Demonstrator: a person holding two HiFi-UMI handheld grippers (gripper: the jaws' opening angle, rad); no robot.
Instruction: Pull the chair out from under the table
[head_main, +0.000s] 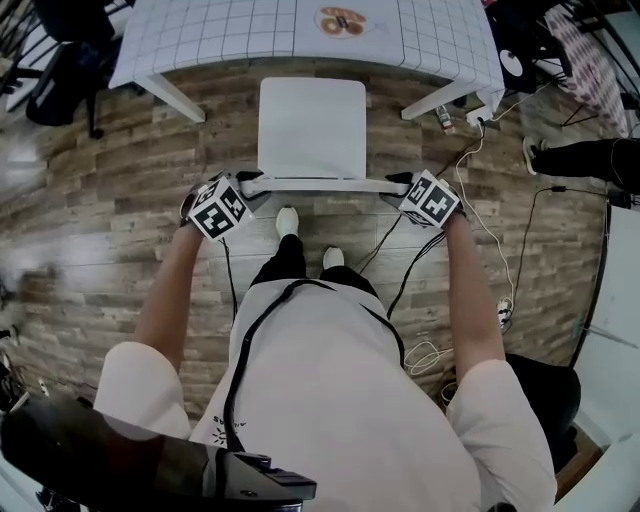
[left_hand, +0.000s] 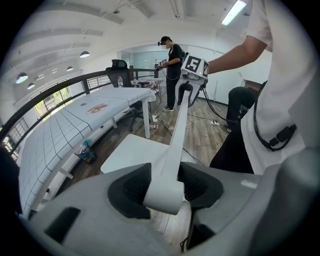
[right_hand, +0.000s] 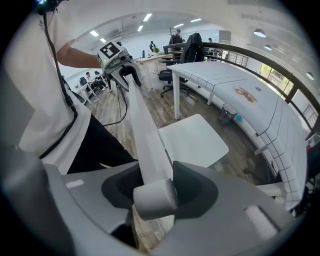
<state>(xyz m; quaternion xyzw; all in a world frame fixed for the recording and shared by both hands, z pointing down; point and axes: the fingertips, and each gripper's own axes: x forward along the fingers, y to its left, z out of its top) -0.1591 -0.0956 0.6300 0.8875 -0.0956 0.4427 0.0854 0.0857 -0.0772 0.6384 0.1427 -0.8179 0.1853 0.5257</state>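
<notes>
1. My left claw (head_main: 246, 187) and my right claw (head_main: 400, 186) each pinch one end of the back rail (head_main: 320, 185) of the white chair (head_main: 310, 125).
2. The rail lies crosswise to me, and the seat points toward the table (head_main: 200, 40), just before its edge.
3. The wooden floor (head_main: 100, 200) belongs to an open office.

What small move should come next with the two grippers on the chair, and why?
Probably a short, even pull of the chair straight back toward the person. The left gripper and the right gripper are each shut on one end of the top rail, so the grip looks balanced. The chair's front edge lies close to the table, so it seems barely clear of it.
</notes>
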